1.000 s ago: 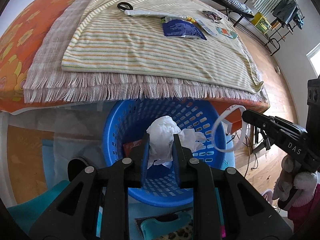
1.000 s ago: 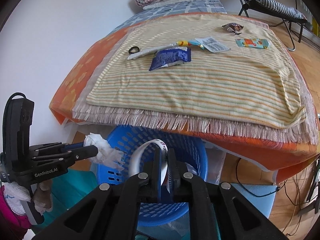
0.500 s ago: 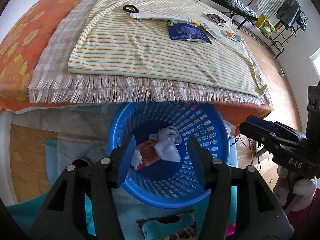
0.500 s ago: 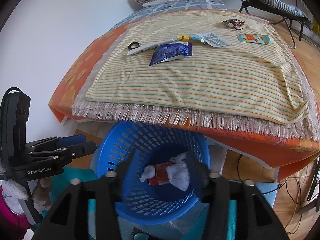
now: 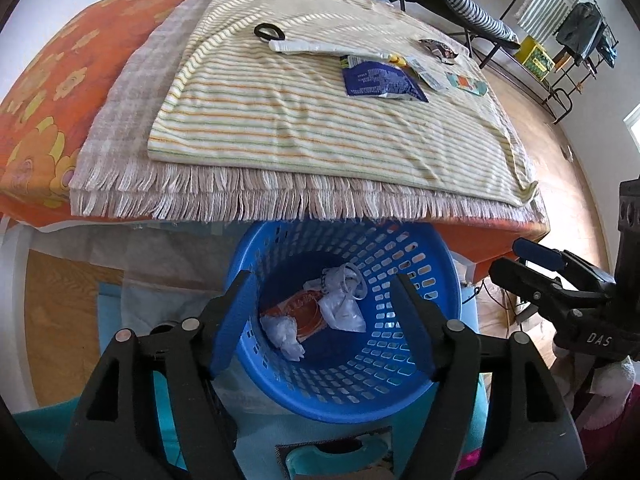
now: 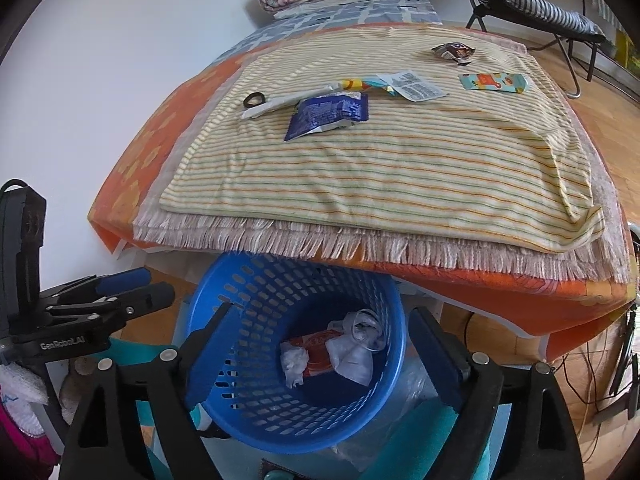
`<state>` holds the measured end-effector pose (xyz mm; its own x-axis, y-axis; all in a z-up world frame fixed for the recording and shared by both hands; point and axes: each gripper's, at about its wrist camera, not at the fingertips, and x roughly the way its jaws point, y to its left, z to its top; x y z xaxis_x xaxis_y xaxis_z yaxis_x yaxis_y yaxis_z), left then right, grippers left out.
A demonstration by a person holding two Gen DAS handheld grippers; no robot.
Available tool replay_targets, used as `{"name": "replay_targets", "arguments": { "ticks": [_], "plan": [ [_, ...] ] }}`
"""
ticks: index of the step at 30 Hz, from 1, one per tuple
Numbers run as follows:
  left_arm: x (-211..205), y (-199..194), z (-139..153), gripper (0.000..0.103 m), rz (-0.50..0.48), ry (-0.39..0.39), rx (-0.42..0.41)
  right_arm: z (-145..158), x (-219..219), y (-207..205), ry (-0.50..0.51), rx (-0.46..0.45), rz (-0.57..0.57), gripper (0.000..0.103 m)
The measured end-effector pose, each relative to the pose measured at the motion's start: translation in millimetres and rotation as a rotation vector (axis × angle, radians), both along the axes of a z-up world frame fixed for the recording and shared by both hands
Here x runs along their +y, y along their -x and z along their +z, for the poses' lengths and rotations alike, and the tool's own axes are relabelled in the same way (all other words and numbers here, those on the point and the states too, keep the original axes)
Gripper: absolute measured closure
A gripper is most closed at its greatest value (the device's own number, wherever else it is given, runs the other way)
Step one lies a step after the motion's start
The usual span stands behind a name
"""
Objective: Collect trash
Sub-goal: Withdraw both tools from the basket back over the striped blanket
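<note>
Left gripper (image 5: 324, 320) and right gripper (image 6: 316, 354) both spread wide, empty, above blue basket (image 6: 224, 292), crumpled tissues (image 6: 294, 362) and orange wrapper (image 6: 318, 350) directly below, wrapper's long axis slanting up-right.

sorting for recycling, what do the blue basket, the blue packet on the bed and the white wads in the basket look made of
Blue basket: looks like moulded plastic, smooth with a slight sheen and rows of punched slots.
Blue packet: probably plastic or foil film; it is thin, printed, crinkled, with a silvery torn edge.
White wads: seem to be tissue or thin plastic; matte, crumpled, soft folds. The look leaves it open.
</note>
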<state>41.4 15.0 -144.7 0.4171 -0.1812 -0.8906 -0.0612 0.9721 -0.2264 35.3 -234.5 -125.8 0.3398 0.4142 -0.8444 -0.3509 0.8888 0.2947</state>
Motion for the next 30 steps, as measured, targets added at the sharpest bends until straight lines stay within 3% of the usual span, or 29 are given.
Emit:
{"name": "replay_targets", "arguments": {
  "ticks": [11, 30],
  "plan": [
    [0.5, -20.4, 27.2, 0.031, -0.034, -0.009, -0.048, 10.8, -12.2, -12.4, -0.016, -0.021, -0.052, 0.007],
    [-4.2, -87.0, 54.0, 0.031, -0.136, -0.057, -0.088, 20.1, -45.7, -45.6, -0.053, -0.061, -0.152, 0.007]
  ]
}}
